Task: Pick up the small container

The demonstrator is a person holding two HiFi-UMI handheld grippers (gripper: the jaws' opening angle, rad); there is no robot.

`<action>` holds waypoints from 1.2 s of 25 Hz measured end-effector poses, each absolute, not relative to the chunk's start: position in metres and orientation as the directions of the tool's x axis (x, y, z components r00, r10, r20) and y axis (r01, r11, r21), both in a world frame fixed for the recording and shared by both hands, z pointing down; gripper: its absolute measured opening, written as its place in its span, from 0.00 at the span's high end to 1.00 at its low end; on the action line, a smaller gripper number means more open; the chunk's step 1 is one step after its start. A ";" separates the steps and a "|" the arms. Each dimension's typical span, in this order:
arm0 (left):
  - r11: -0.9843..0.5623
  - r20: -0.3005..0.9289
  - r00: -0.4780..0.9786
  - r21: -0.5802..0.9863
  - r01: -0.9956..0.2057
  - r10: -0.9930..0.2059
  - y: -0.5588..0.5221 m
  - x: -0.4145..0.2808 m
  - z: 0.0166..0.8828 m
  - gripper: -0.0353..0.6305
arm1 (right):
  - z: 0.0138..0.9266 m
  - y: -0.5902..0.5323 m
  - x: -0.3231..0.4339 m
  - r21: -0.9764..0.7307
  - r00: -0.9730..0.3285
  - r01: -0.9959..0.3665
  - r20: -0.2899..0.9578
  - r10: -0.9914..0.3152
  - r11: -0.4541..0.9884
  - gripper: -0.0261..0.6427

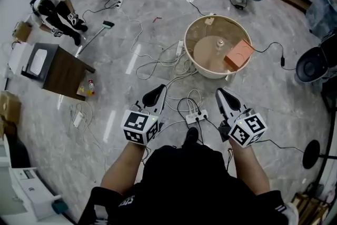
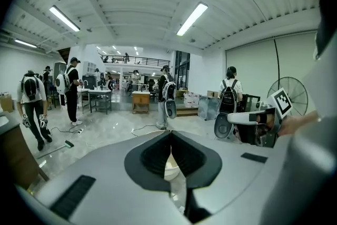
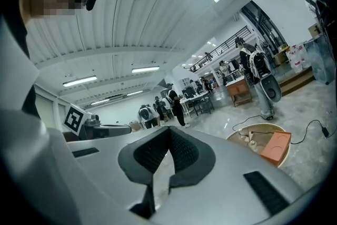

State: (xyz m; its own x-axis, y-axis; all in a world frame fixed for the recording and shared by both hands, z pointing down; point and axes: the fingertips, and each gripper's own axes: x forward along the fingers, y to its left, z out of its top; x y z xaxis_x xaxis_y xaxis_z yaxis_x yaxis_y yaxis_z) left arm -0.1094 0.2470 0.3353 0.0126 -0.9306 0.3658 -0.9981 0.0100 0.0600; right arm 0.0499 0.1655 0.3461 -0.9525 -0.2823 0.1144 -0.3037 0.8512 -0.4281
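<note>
Both tools are held low in front of the person and neither has anything in it. The left gripper [image 1: 156, 93] has its black jaws pressed together with nothing between them, and the right gripper [image 1: 222, 95] is the same, shut and empty.

The thing to be fetched looks to be the small pale cup-like container [image 1: 220, 43], standing upright at the middle of the round beige rimmed tub [image 1: 190, 38]. It is well ahead of the right gripper's tips, slightly to their left and apart from both grippers. The flat orange box [image 1: 239, 54] leans at the tub's rim just right of it, and a white power strip [image 1: 196, 117] lies on the floor between the two grippers.

It is too small here to tell what it is made of. I'd guess it is light and thin-walled, so it would tip or skid on the smooth disc if nudged. The jaws must open first. Then I'd come down over it and close gently across its sides at mid-height, keeping clear of the orange box.
</note>
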 end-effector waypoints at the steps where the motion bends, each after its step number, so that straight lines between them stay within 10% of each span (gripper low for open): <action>1: 0.002 0.366 0.021 0.061 -0.998 -0.930 0.236 -0.113 0.336 0.92 | 0.346 0.158 0.045 -0.423 -0.953 -0.303 0.111 -0.283 0.854 0.94; 30: -0.507 0.369 0.504 0.098 -0.856 -0.780 -0.163 -0.242 0.388 0.92 | 0.375 -0.148 -0.077 -0.416 -0.698 -0.701 0.236 -0.676 0.579 0.94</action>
